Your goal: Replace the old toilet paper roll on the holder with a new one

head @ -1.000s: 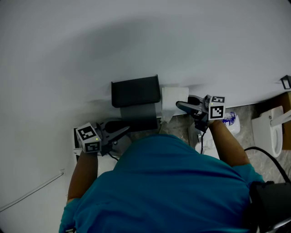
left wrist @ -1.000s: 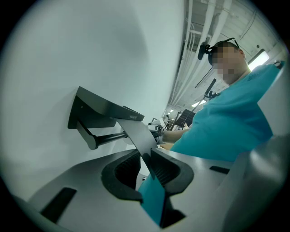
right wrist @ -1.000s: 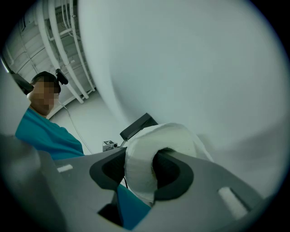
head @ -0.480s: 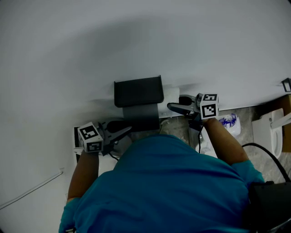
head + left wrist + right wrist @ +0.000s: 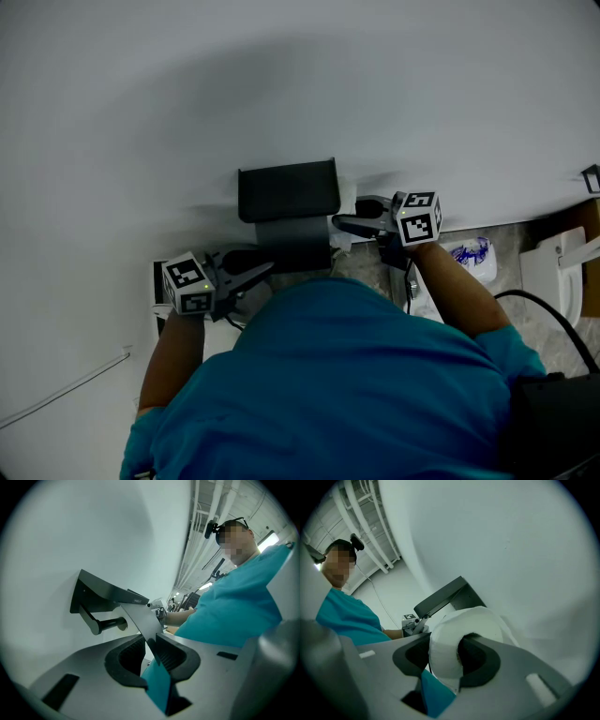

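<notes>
Right gripper (image 5: 443,654) jaws pinch the new roll (image 5: 471,620) by its wall, one jaw in the core. The roll sits at the right end of the holder (image 5: 287,191), nearest this hand. Its core probably lines up with the bare spindle (image 5: 110,623). Left gripper (image 5: 150,644) jaws clamp the cover flap (image 5: 134,616), which is raised. The spindle is hidden in the head view.

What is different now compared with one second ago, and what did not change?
The right gripper, shut on the toilet paper roll, moved left toward the holder. In the head view the roll is now mostly hidden beside the holder. Unchanged: the left gripper keeps its place and its hold on the grey flap. Nothing was let go.
</notes>
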The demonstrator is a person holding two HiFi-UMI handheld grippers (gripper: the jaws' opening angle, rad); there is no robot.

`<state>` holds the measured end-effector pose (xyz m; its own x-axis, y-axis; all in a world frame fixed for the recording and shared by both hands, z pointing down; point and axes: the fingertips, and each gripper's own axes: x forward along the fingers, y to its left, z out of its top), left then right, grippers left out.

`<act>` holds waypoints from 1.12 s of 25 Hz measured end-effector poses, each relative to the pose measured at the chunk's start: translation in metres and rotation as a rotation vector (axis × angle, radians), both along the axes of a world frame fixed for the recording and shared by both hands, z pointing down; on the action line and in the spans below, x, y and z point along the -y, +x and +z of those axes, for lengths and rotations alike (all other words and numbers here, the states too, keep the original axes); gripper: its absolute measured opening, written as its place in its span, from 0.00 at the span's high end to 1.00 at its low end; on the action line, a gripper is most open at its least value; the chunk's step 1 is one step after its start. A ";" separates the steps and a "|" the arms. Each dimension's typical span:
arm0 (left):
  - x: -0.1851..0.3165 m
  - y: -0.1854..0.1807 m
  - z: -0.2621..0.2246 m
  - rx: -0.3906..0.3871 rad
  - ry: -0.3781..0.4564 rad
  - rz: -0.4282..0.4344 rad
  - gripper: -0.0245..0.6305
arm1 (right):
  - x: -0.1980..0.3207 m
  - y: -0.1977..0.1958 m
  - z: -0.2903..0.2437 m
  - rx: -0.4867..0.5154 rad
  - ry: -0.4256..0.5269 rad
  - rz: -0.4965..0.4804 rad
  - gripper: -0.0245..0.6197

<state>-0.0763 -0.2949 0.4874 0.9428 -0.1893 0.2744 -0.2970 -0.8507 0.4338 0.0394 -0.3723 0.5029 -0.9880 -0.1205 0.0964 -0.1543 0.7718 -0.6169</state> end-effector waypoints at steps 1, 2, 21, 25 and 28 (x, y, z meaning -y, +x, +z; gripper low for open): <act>-0.001 0.000 0.000 0.001 -0.001 0.003 0.85 | 0.000 -0.002 0.000 -0.002 0.001 -0.002 0.71; -0.001 0.000 0.000 0.002 0.001 0.007 0.85 | 0.000 -0.004 -0.001 -0.004 0.003 -0.003 0.71; -0.002 0.001 -0.004 0.002 0.016 0.025 0.85 | 0.002 -0.008 0.000 -0.337 0.239 0.248 0.58; -0.001 0.001 -0.004 -0.001 0.021 0.025 0.85 | 0.001 -0.006 -0.002 -0.397 0.325 0.312 0.55; -0.001 0.001 -0.004 0.000 0.024 0.026 0.85 | -0.001 -0.005 -0.003 -0.426 0.377 0.355 0.54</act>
<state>-0.0752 -0.2937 0.4831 0.9474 -0.1715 0.2701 -0.2750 -0.8682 0.4131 0.0346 -0.3717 0.4998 -0.7669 -0.5334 0.3569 -0.6093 0.7798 -0.1438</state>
